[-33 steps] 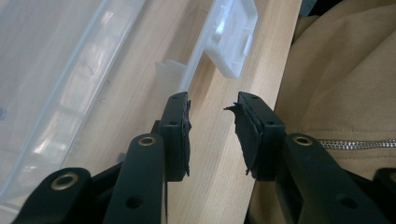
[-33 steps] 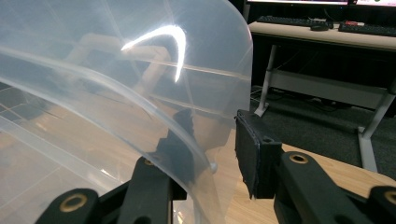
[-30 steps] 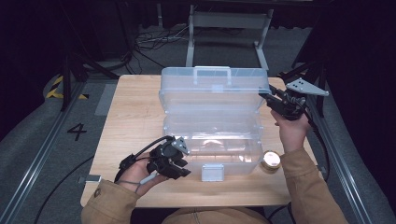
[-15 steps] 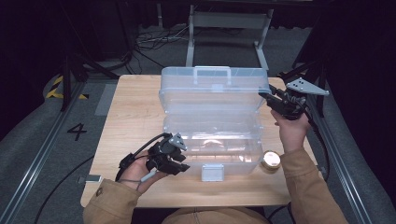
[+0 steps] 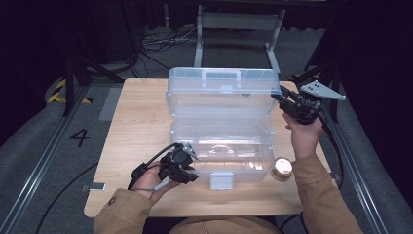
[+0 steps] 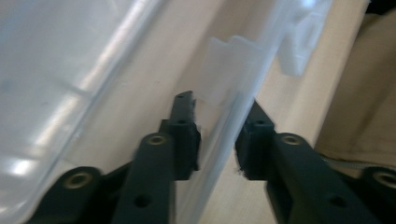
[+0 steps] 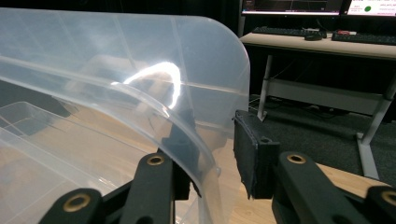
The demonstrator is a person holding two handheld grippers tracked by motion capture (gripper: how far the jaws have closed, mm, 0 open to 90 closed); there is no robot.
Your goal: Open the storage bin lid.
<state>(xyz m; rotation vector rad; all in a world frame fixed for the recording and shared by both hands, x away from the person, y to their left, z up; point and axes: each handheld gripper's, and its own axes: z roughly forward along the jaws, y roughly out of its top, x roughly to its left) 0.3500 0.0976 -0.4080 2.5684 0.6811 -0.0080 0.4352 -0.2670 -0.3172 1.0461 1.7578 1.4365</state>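
Now my left claw, jaws just narrowing astride the clear box's front wall at the bench's near edge, right claw straddling its raised lid unclamped, lid could drop if nudged.

box: clear plastic, open, mid-table
lid: raised upright behind box
latch: front wall, hanging

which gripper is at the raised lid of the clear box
The right gripper, its jaws astride the lid edge. The left gripper is low, at the box's front wall.
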